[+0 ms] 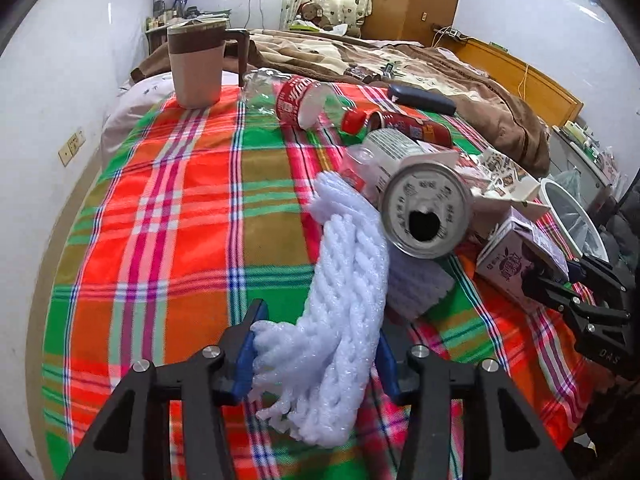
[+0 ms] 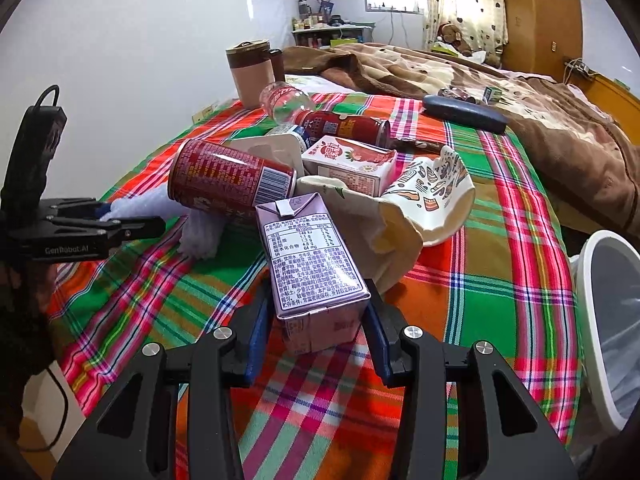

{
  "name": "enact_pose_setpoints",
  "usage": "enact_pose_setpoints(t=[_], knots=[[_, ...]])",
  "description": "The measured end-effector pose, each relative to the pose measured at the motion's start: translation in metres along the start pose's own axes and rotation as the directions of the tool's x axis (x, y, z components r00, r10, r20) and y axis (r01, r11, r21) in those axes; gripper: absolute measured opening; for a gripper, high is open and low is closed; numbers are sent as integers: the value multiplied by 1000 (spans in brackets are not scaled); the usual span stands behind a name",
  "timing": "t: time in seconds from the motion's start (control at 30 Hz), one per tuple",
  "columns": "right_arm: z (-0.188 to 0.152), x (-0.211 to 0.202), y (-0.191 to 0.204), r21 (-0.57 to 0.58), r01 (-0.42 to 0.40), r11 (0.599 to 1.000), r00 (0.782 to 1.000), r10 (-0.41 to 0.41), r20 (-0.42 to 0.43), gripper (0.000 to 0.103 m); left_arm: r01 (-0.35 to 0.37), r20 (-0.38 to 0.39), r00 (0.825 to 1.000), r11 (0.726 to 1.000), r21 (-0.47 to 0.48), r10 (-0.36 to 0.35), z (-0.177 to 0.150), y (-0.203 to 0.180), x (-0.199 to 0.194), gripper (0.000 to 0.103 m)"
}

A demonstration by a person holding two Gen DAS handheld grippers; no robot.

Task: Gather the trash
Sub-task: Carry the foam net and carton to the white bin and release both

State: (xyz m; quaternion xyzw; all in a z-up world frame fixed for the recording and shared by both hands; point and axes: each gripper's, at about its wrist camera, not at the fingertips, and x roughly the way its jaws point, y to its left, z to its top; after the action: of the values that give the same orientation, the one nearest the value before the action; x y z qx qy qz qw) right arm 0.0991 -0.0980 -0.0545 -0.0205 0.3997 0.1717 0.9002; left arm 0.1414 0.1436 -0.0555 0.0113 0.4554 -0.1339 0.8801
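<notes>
- The left hand-held gripper (image 1: pixel 316 356) has its blue pads squeezed on the white foam net (image 1: pixel 340 304), which lies on the checked cloth (image 1: pixel 180 208) on the bed
- The right hand-held gripper (image 2: pixel 316 332) holds the purple drink box (image 2: pixel 312 264) between its pads
- A white bin (image 2: pixel 600 320) waits just beside the bed, on the right
- Lots of trash is left in a pile: a red can (image 2: pixel 228 180), a strawberry drink box (image 2: pixel 348 164), a squashed paper cup (image 2: pixel 432 196) and a plastic bottle (image 2: pixel 286 102)
- I think the job has only just begun, as I can't see any trash in the bin yet
</notes>
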Motion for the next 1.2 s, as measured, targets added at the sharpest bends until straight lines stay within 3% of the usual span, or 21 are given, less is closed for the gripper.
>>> enact_pose_setpoints(t=[0.17, 0.3, 0.63, 1.1, 1.2], knots=[[-4, -6, 1, 9, -11, 1000, 1000, 11, 16, 43, -21, 32, 999, 1000, -22, 21, -11, -10, -14, 33], [-6, -13, -2, 10, -19, 1000, 999, 19, 34, 42, -36, 64, 997, 999, -30, 38, -23, -22, -31, 32], [-12, -44, -14, 43, -24, 999, 995, 20, 99, 42, 11, 142, 990, 1000, -5, -10, -31, -70, -71, 32], [-21, -91, -72, 161, 97, 982, 979, -123, 162, 42, 70, 182, 979, 993, 99, -87, 1, -165, -64, 33], [-24, -98, -90, 192, 128, 973, 973, -161, 168, 42, 118, 181, 974, 985, 123, -140, 9, -188, -60, 33]])
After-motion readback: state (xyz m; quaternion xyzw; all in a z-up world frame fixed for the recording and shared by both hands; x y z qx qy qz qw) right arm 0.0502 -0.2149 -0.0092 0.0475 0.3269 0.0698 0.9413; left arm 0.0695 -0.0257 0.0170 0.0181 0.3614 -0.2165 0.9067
